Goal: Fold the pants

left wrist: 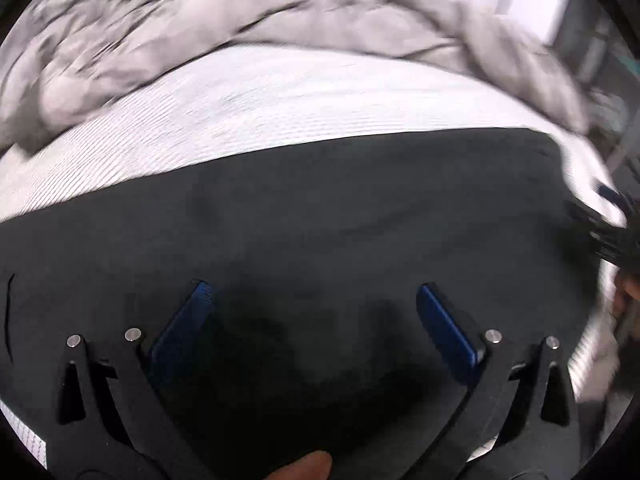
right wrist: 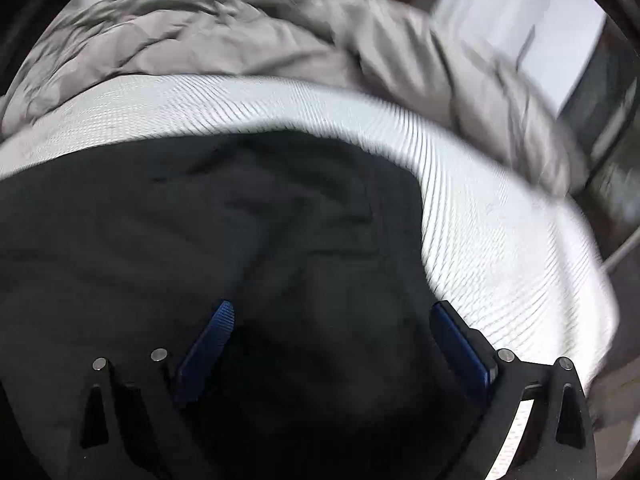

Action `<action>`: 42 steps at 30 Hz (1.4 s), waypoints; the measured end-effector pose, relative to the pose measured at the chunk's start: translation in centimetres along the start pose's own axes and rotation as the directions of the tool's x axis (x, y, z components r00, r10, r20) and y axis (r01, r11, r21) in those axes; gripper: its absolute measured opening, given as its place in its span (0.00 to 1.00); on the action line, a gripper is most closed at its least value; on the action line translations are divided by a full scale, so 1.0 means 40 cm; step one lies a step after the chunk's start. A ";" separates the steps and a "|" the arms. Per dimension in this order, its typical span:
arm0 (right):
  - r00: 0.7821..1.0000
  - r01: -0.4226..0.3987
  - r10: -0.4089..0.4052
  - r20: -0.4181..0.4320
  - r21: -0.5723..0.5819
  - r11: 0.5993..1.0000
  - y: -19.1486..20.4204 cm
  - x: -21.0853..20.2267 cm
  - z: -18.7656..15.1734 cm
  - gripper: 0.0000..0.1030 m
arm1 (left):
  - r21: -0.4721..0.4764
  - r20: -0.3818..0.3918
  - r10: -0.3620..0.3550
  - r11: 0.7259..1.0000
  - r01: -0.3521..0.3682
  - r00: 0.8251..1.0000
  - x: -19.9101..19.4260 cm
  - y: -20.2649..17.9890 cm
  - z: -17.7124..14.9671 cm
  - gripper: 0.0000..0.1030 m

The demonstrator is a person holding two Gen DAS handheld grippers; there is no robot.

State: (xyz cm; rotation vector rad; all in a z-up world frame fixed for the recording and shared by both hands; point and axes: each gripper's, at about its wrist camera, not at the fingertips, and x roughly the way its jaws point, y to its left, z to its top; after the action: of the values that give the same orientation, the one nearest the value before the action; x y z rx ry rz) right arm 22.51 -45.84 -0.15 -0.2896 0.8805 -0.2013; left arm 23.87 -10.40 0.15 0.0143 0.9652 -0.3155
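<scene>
Black pants [left wrist: 320,216] lie spread flat on a white ribbed mattress [left wrist: 248,108]. In the left wrist view my left gripper [left wrist: 314,292] hovers open just over the dark cloth, its blue pads wide apart with nothing between them. The right gripper shows as a blurred black shape [left wrist: 612,236] at the pants' right edge. In the right wrist view the pants [right wrist: 200,220] fill the lower left, with seams and a rounded end toward the mattress [right wrist: 480,216]. My right gripper [right wrist: 332,312] is open above the cloth, holding nothing.
A crumpled grey duvet [left wrist: 240,12] is heaped along the far side of the mattress, also the duvet [right wrist: 280,36] in the right view. A fingertip [left wrist: 308,466] shows at the bottom edge. The bed's right edge [right wrist: 592,280] drops to a dark floor.
</scene>
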 end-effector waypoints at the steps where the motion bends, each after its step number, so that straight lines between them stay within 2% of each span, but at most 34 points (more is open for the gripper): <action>1: 0.998 -0.033 0.035 0.051 -0.026 0.999 0.019 -0.053 -0.004 0.97 | 0.029 0.002 -0.018 0.999 0.018 1.000 -0.008 -0.036 -0.006 0.99; 2: 0.991 -0.097 0.101 0.086 -0.053 0.994 0.032 -0.082 0.003 0.97 | 0.044 -0.008 -0.032 0.999 0.032 0.999 -0.004 -0.058 -0.009 0.99; 4: 0.956 -0.262 0.272 0.108 -0.097 0.960 0.074 -0.124 0.011 0.97 | 0.078 -0.076 -0.095 0.992 0.101 0.993 0.028 -0.097 -0.022 0.99; 6: 0.926 -0.358 0.369 0.081 -0.124 0.925 0.118 -0.126 0.013 0.97 | 0.113 -0.123 -0.117 0.985 0.131 0.985 0.053 -0.122 -0.045 0.99; 7: 0.915 -0.392 0.402 0.042 -0.155 0.907 0.151 -0.111 0.007 0.97 | 0.141 -0.113 -0.097 0.984 0.113 0.989 0.052 -0.128 -0.059 0.99; 8: 0.920 -0.383 0.392 0.003 -0.198 0.902 0.180 -0.096 -0.003 0.97 | 0.151 -0.112 -0.092 0.983 0.108 0.989 0.044 -0.125 -0.068 0.99; 10: 0.947 -0.319 0.316 -0.061 -0.299 0.899 0.213 -0.057 -0.032 0.97 | 0.148 -0.113 -0.083 0.984 0.099 0.990 0.030 -0.093 -0.079 0.99; 11: 0.949 -0.310 0.310 -0.055 -0.332 0.891 0.201 -0.043 -0.053 0.97 | 0.143 -0.103 -0.067 0.986 0.082 0.992 0.016 -0.059 -0.093 0.99; 12: 0.939 -0.336 0.340 -0.044 -0.311 0.889 0.175 -0.040 -0.061 0.98 | 0.140 -0.095 -0.052 0.988 0.065 0.994 0.008 -0.031 -0.103 0.99; 13: 0.939 -0.341 0.341 -0.051 -0.280 0.897 0.141 -0.031 -0.063 0.98 | 0.134 -0.087 -0.035 0.990 0.046 0.996 -0.002 -0.001 -0.113 0.99; 14: 0.954 -0.300 0.296 -0.053 -0.232 0.925 0.085 -0.021 -0.071 0.96 | 0.121 -0.080 -0.016 0.992 0.026 0.997 -0.013 0.033 -0.123 0.99; 15: 0.958 -0.286 0.283 -0.043 -0.203 0.937 0.048 -0.019 -0.079 0.94 | 0.107 -0.080 -0.006 0.994 0.014 0.997 -0.020 0.051 -0.128 0.99; 16: 0.946 -0.325 0.322 -0.047 -0.177 0.929 0.019 -0.018 -0.084 0.95 | 0.088 -0.081 0.000 0.996 0.007 0.997 -0.032 0.069 -0.131 0.99; 17: 0.956 -0.293 0.291 -0.034 -0.170 0.941 -0.008 -0.021 -0.095 0.98 | 0.079 -0.077 0.004 0.997 0.002 0.997 -0.043 0.071 -0.132 0.99; 18: 0.983 -0.183 0.186 -0.004 -0.191 0.964 -0.020 -0.023 -0.105 0.98 | 0.078 -0.073 0.006 0.997 0.000 0.997 -0.048 0.078 -0.131 0.99; 19: 0.991 -0.127 0.131 0.010 -0.200 0.972 -0.029 -0.024 -0.110 0.98 | 0.089 -0.062 -0.014 0.996 0.019 0.998 -0.066 0.065 -0.133 0.99; 22: 0.983 -0.179 0.181 0.004 -0.122 0.976 -0.053 -0.037 -0.094 0.98 | 0.141 -0.029 -0.108 0.984 0.112 0.994 -0.100 -0.005 -0.126 0.99; 24: 0.963 -0.264 0.269 0.032 -0.118 0.957 -0.008 -0.082 -0.078 0.98 | 0.168 -0.028 -0.162 0.972 0.164 0.986 -0.104 -0.066 -0.122 0.99; 25: 0.939 -0.329 0.339 0.050 -0.150 0.932 0.032 -0.102 -0.068 0.98 | 0.185 -0.052 -0.178 0.965 0.185 0.983 -0.093 -0.104 -0.123 0.99; 27: 0.910 -0.394 0.411 0.052 -0.196 0.898 0.105 -0.124 -0.054 0.98 | 0.228 -0.094 -0.188 0.952 0.204 0.978 -0.065 -0.153 -0.128 0.99; 28: 0.897 -0.421 0.439 0.054 -0.204 0.884 0.137 -0.128 -0.050 0.98 | 0.251 -0.109 -0.170 0.949 0.193 0.979 -0.050 -0.165 -0.135 0.99; 29: 0.871 -0.474 0.490 0.033 -0.209 0.855 0.179 -0.126 -0.048 0.98 | 0.268 -0.123 -0.143 0.948 0.172 0.982 -0.034 -0.178 -0.141 0.99; 31: 0.846 -0.522 0.534 -0.009 -0.228 0.822 0.229 -0.116 -0.054 0.98 | 0.281 -0.140 -0.106 0.949 0.142 0.984 -0.022 -0.177 -0.158 0.99; 32: 0.852 -0.513 0.521 -0.042 -0.263 0.817 0.247 -0.094 -0.055 0.98 | 0.284 -0.140 -0.109 0.948 0.145 0.984 -0.027 -0.167 -0.163 0.99; 33: 0.885 -0.454 0.462 -0.057 -0.327 0.829 0.259 -0.085 -0.071 0.98 | 0.284 -0.134 -0.110 0.948 0.145 0.985 -0.037 -0.156 -0.168 0.99; 34: 0.900 -0.420 0.434 -0.045 -0.356 0.835 0.250 -0.091 -0.080 0.98 | 0.274 -0.128 -0.108 0.951 0.140 0.986 -0.048 -0.132 -0.177 0.99; 37: 0.948 -0.303 0.318 -0.016 -0.358 0.883 0.132 -0.089 -0.091 0.98 | 0.245 -0.124 -0.094 0.962 0.122 0.988 -0.053 -0.079 -0.192 0.99; 39: 0.990 -0.136 0.143 0.004 -0.275 0.952 -0.006 -0.058 -0.096 0.98 | 0.227 -0.125 -0.093 0.966 0.120 0.988 -0.059 -0.058 -0.194 0.99; 41: 0.999 -0.001 -0.005 -0.047 -0.120 0.993 -0.144 0.004 -0.104 0.98 | 0.220 -0.129 -0.081 0.969 0.108 0.988 -0.064 -0.044 -0.203 0.99; 42: 0.996 -0.003 0.004 -0.085 0.016 1.000 -0.224 0.036 -0.114 0.98 | 0.220 -0.136 -0.069 0.971 0.098 0.988 -0.044 -0.028 -0.180 0.99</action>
State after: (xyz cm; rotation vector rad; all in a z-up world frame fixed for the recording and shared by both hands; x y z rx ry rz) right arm 19.35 -55.45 -1.01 -0.2666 0.9637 -0.2188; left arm 16.83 -9.91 -2.40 0.2049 1.0539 -0.5061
